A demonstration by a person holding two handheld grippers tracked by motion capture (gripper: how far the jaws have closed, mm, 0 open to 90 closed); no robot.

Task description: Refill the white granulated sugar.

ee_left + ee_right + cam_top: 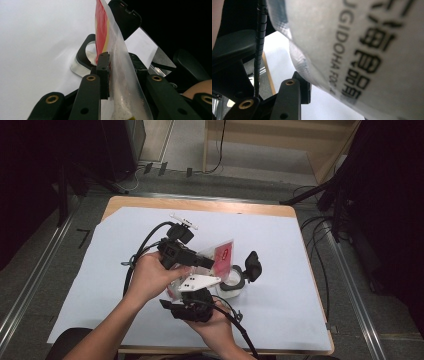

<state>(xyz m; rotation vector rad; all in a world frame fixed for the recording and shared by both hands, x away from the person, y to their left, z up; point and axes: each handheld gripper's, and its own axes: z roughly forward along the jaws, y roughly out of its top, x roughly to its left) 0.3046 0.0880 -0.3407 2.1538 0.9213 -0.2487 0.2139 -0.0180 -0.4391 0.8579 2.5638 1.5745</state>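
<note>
Presently, items on the table, listed as they stand.

Item one: a food pouch, clear plastic with a red and yellow printed panel and pale grains inside. It is held up off the table near its middle, tilted over an open jar.

Item two: the left gripper. Its own view shows the jaws clamped on the pouch, pads pressing the film from both sides, the red end rising beyond them.

Item three: the right gripper, near edge of the table, grey three-cornered plate on top. Its own view has the printed white face of the pouch pressed close over one jaw; the other jaw is hidden, so whether it is clamped on the pouch I cannot tell.

Item four: a clear jar with a black rim, standing just right of the grippers, its black lid flipped up on the far-right side. The left gripper view shows the jar mouth below and beyond the pouch.

Item five: white sheet covering the wooden table.

Step in hand, as judged: holding the pouch over the jar to open it or pour from it. Next move likely calls for a firm grip at both ends and the pouch mouth brought squarely above the jar mouth, lest grains spill on the sheet.
</note>
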